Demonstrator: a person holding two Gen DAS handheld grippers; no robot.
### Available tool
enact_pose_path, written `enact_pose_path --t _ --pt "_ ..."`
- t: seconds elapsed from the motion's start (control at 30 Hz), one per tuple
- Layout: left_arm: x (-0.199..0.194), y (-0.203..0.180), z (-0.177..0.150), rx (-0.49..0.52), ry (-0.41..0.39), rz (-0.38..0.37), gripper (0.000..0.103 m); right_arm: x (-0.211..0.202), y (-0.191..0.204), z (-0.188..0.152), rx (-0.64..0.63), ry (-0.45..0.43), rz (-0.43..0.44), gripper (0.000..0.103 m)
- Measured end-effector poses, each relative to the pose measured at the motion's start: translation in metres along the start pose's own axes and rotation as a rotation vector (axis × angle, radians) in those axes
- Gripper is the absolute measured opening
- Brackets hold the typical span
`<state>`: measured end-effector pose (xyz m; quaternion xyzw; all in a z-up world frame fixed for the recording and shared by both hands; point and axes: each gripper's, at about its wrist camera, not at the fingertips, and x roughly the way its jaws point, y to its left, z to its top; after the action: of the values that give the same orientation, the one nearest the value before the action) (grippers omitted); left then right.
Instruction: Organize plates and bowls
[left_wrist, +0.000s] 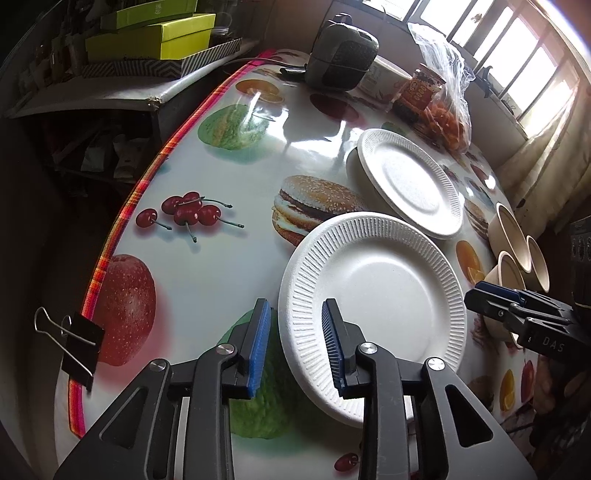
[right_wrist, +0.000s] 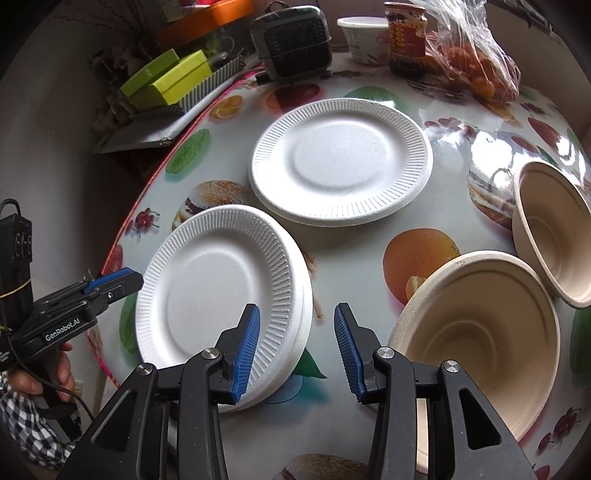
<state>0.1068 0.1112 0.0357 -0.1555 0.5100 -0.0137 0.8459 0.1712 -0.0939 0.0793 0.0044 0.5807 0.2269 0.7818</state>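
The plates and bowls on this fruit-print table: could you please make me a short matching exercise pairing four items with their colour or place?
Column one:
1. near plate
2. far plate
3. near bowl
4. jar

Column two:
a. tan, just right of the right hand-held gripper
b. white, by the table's near edge, between the two hand-held grippers
c. red-labelled, at the back beside the bag of oranges
d. white, mid-table beyond the other plate

Pairs: 1-b, 2-d, 3-a, 4-c
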Motion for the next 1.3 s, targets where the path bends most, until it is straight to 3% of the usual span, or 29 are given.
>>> enact_pose_path --t 0.63,0.87,1.3 --pt "0.008 -0.04 0.072 0.044 -0.042 -0.037 0.033 -0.049 -0.057 0.071 0.009 -0.149 -0.063 0.045" --pt "0.03 -0.052 0.101 0.052 -0.034 -0.027 0.033 -0.03 -0.086 0.101 0.031 -0.123 -0.079 0.045" --pt "0.077 -0.057 0.128 0.014 0.034 -0.039 0.033 0.011 -0.119 0.136 0.088 -0.034 -0.008 0.045"
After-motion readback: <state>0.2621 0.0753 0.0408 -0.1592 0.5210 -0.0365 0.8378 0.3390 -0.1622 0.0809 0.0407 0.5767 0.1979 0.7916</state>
